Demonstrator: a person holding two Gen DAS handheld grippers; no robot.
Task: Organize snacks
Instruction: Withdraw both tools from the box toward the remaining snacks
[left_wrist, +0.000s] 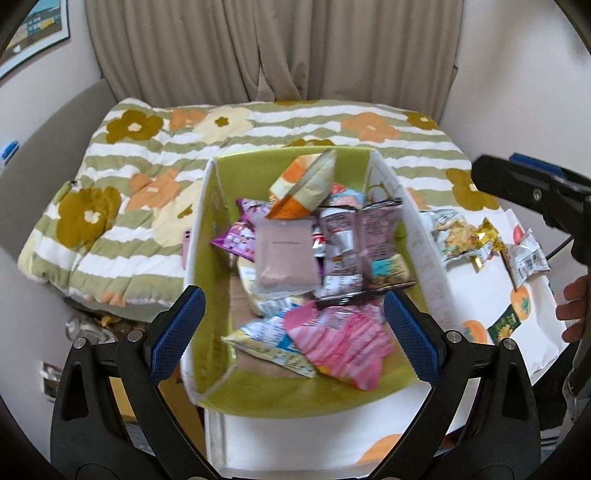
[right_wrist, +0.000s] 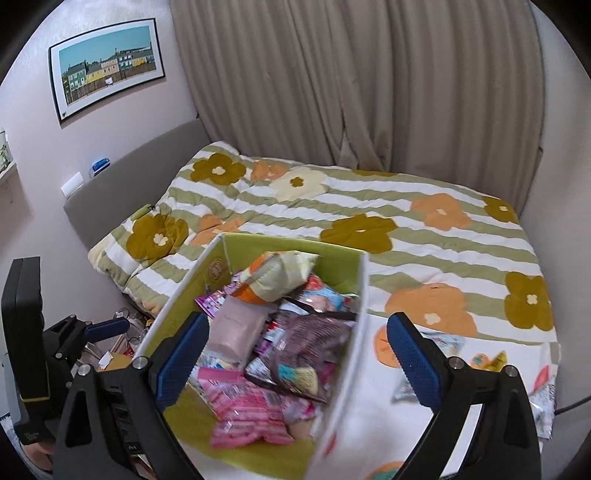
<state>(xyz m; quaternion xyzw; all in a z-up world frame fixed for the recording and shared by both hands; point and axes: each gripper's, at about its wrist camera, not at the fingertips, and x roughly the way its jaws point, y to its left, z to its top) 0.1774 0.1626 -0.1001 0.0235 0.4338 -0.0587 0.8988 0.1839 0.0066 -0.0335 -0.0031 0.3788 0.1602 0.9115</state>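
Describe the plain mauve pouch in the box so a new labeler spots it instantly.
Find the green-lined box in front of the floral bed quilt. In its snack pile, look at the middle, left of the dark purple bags and above the bright pink packet. The mauve pouch lies flat on top, a matte dusty-pink rectangle with almost no print, unlike its glossy, colourful neighbours.

A box (left_wrist: 417, 236) stood at the near edge of the bed (left_wrist: 258, 125), with snack packets (left_wrist: 317, 254) heaped inside it. More packets (left_wrist: 487, 243) lay on its opened flap (left_wrist: 532, 332) to the right. Curtains (left_wrist: 273, 48) hung behind the bed.
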